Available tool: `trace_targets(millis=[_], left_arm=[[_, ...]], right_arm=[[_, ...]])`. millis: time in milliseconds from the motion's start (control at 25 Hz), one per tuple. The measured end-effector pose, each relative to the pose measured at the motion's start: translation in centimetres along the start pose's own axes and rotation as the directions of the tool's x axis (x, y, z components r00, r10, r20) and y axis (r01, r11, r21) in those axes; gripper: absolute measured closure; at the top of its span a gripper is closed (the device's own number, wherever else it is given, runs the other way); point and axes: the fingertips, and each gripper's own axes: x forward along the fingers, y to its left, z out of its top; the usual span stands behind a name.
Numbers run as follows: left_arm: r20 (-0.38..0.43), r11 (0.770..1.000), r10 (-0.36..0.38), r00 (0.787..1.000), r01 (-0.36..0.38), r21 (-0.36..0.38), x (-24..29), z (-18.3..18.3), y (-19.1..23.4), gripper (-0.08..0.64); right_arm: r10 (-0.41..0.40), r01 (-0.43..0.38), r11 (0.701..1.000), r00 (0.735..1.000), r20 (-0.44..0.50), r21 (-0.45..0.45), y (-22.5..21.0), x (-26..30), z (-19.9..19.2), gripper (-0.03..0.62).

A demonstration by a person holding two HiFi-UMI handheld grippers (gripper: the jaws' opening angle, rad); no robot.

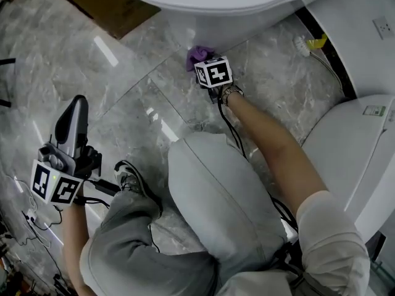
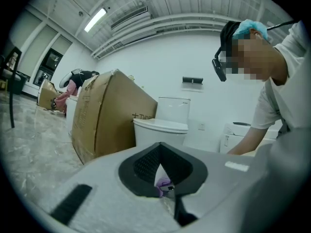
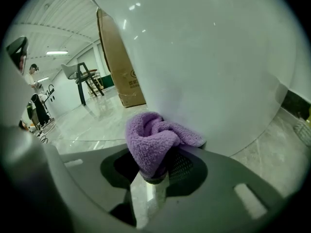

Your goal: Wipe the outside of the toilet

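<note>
The white toilet (image 1: pixel 216 17) stands at the top of the head view, and its curved bowl wall (image 3: pixel 209 57) fills the right gripper view. My right gripper (image 1: pixel 202 60) is shut on a bunched purple cloth (image 1: pixel 199 55), low on the bowl's outside near the floor. In the right gripper view the cloth (image 3: pixel 153 142) presses against the porcelain. My left gripper (image 1: pixel 76 103) is held away at the left over the marble floor, jaws together and holding nothing. In the left gripper view, a white toilet (image 2: pixel 162 126) and a bit of purple cloth (image 2: pixel 163 184) show beyond the jaw tips.
A cardboard box (image 1: pixel 105 2) stands left of the toilet. Another white fixture (image 1: pixel 364 147) is at the right, with a yellow tag (image 1: pixel 316 42) and hoses by the wall. My bent knee (image 1: pixel 210 184) and shoe (image 1: pixel 129 179) take up the middle. Cables trail at lower left.
</note>
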Motion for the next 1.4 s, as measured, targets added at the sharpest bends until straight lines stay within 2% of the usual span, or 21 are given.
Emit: trace_targets(millis=[160,280,360,440,520,640,760,880,1040,1200,1400], left_arm=[[0.022,1.000,0.000,1.000,0.000,-0.024,-1.9,-0.6,0.6,0.554],[-0.016,0.999,0.001,1.000,-0.001,-0.039,-3.9,-2.3,1.8,0.554],[-0.086,0.999,-0.038,0.996,0.036,-0.024,-4.9,-4.3,2.5,0.554],[-0.128,0.997,-0.074,0.989,0.072,-0.020,-5.4,-6.0,3.7,0.554],[-0.128,0.994,-0.107,0.986,0.104,-0.029,-5.0,-7.1,5.5,0.554],[-0.096,0.981,-0.193,0.977,0.190,-0.037,-3.6,-8.3,8.3,0.554],[-0.071,0.965,-0.260,0.963,0.258,-0.043,-2.5,-9.0,11.8,0.554],[-0.069,0.932,-0.361,0.930,0.358,-0.047,-0.9,-9.2,13.4,0.554],[-0.073,0.860,-0.509,0.857,0.510,-0.009,1.7,-7.5,13.0,0.554],[-0.063,0.792,-0.610,0.790,0.611,-0.009,4.1,-6.0,12.4,0.555],[-0.041,0.776,-0.631,0.775,0.630,-0.036,6.1,-5.9,13.1,0.554]], right_arm=[[-0.049,0.049,0.998,0.999,-0.011,0.030,-0.1,0.3,0.0,0.459],[-0.090,0.091,0.994,0.996,-0.018,0.064,-0.6,1.2,-0.5,0.462],[-0.121,0.122,0.987,0.992,-0.020,0.106,-0.8,1.6,-0.8,0.462],[-0.134,0.135,0.985,0.991,-0.017,0.107,-0.6,2.4,-0.7,0.462],[-0.143,0.145,0.985,0.989,-0.020,0.094,-0.3,3.0,-0.7,0.462],[-0.159,0.163,0.979,0.986,-0.042,0.122,-0.4,2.9,-1.4,0.462],[-0.169,0.171,0.973,0.985,-0.022,0.154,0.3,1.9,0.4,0.462],[-0.186,0.185,0.970,0.983,-0.005,0.157,0.8,-0.4,2.4,0.462],[-0.195,0.193,0.973,0.981,-0.001,0.129,1.9,-3.7,5.8,0.462],[-0.233,0.224,0.967,0.971,0.061,0.124,3.0,-9.0,9.6,0.462],[-0.235,0.222,0.970,0.962,0.142,0.104,5.8,-15.0,15.2,0.460]])
